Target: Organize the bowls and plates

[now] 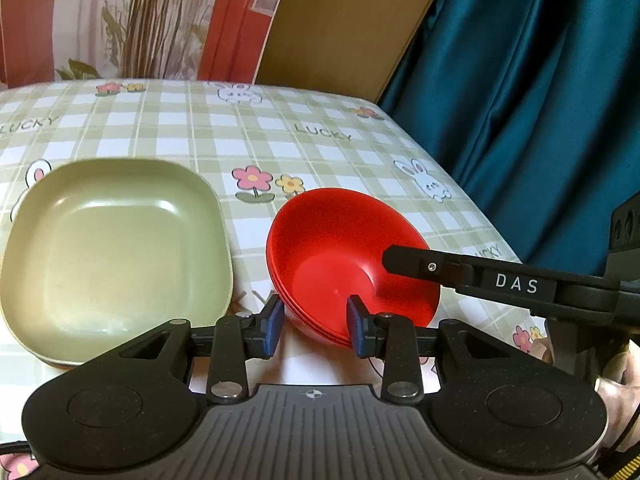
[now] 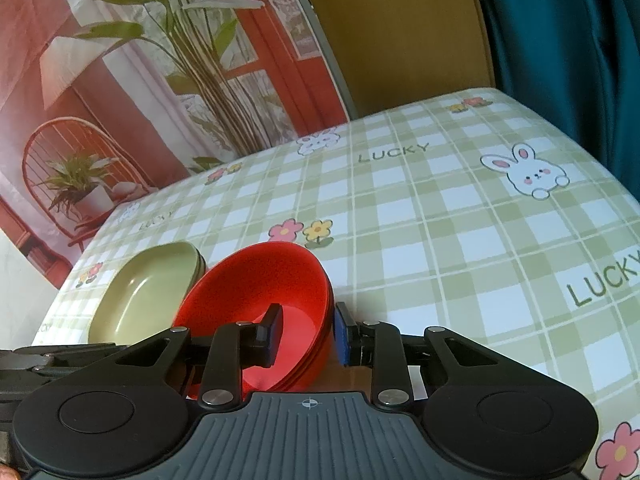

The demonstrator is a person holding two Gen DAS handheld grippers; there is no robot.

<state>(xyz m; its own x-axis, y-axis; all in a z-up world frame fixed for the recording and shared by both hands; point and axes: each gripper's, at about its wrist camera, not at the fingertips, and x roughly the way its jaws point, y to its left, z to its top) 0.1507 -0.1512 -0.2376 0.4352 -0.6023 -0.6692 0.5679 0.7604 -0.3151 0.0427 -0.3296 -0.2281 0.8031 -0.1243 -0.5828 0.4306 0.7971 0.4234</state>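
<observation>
A stack of red bowls (image 1: 336, 248) stands on the checked tablecloth, right of a stack of square green plates (image 1: 112, 248). My left gripper (image 1: 316, 326) straddles the bowls' near rim, one blue pad outside the wall and one inside, shut on it. One of the right gripper's fingers (image 1: 408, 265) reaches over the bowls' right rim. In the right wrist view my right gripper (image 2: 308, 330) is shut on the red bowls (image 2: 256, 280), with one finger inside and the blue pad outside. The green plates (image 2: 148, 292) lie just beyond.
The tablecloth (image 2: 440, 220) stretches bare behind and to the right of the bowls. A teal curtain (image 1: 540, 100) hangs past the table's right edge. A printed backdrop (image 2: 120, 80) with plants stands behind the table. A hand (image 1: 616, 392) holds the right gripper.
</observation>
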